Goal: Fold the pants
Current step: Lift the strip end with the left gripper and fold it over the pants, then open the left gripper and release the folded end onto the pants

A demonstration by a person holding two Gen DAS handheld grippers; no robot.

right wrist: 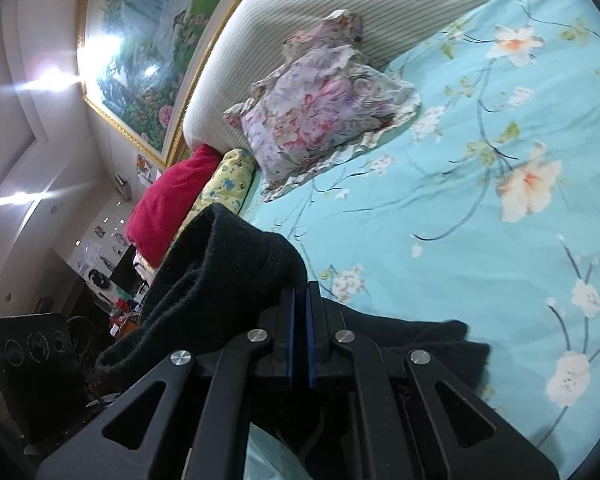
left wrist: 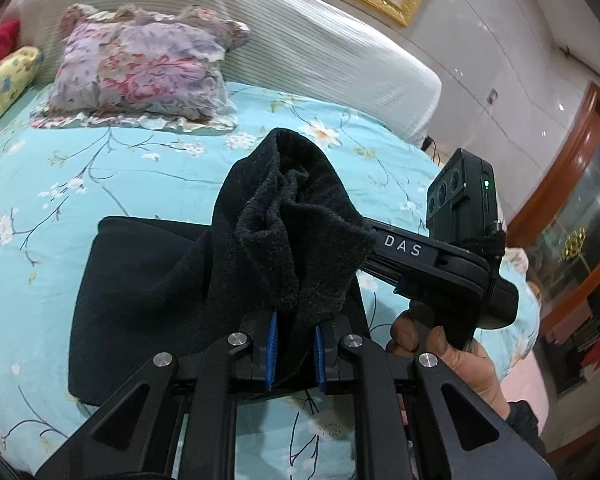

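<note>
Black fleece pants (left wrist: 148, 280) lie partly folded on the turquoise flowered bed sheet (left wrist: 100, 168). My left gripper (left wrist: 296, 332) is shut on a bunched black edge of them, which stands up between its blue pads (left wrist: 273, 340). The right gripper (left wrist: 432, 252) shows in the left wrist view beside it, held by a hand (left wrist: 456, 360). In the right wrist view my right gripper (right wrist: 300, 308) is shut on another edge of the pants (right wrist: 220, 276), the blue pads almost touching, and the cloth drapes over the left finger. More black cloth (right wrist: 440, 344) lies below on the sheet (right wrist: 480, 220).
A flowered pillow (left wrist: 140, 68) leans against the white ribbed headboard (left wrist: 300, 28) at the back of the bed. A yellow bolster (left wrist: 4, 80) and a red cushion (right wrist: 168, 200) lie at the bed's far side. A gold-framed painting (right wrist: 148, 40) hangs above.
</note>
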